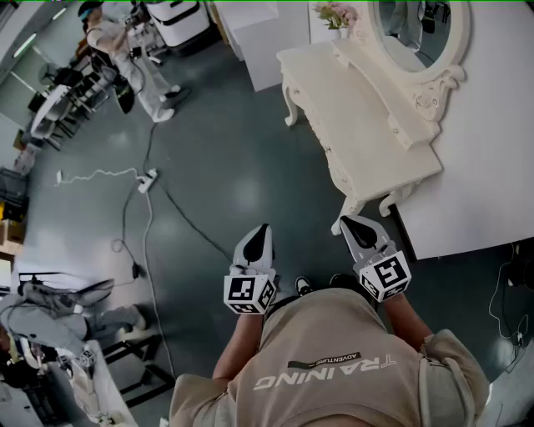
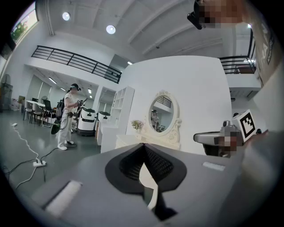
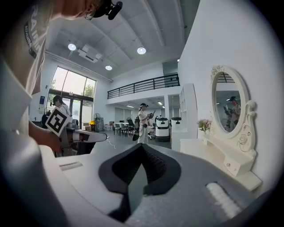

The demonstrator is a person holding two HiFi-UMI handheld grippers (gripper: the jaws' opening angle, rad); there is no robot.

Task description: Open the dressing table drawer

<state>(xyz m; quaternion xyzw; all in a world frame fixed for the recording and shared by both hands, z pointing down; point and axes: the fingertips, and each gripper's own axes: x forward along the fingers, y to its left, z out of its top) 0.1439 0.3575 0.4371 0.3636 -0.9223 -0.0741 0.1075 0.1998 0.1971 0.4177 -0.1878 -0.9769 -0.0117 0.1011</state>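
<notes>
The cream dressing table (image 1: 355, 125) stands against the white wall at the upper right of the head view, with its oval mirror (image 1: 417, 33) above it. A low shelf unit under the mirror carries a small drawer with a knob (image 3: 229, 165). My left gripper (image 1: 262, 228) is shut and empty, held over the floor well short of the table. My right gripper (image 1: 349, 222) is also shut and empty, its tip close to the table's near leg (image 1: 344, 218). In the left gripper view the table (image 2: 133, 141) lies ahead beyond the closed jaws (image 2: 143, 145). The right gripper's jaws (image 3: 142, 146) meet at the tip.
A person (image 1: 125, 58) with equipment stands at the far left. A power strip (image 1: 148, 179) and cables trail across the grey floor. A white cabinet (image 1: 267, 33) stands beyond the table, with a flower vase (image 1: 335, 15) beside the mirror. Grey equipment (image 1: 50, 325) sits at bottom left.
</notes>
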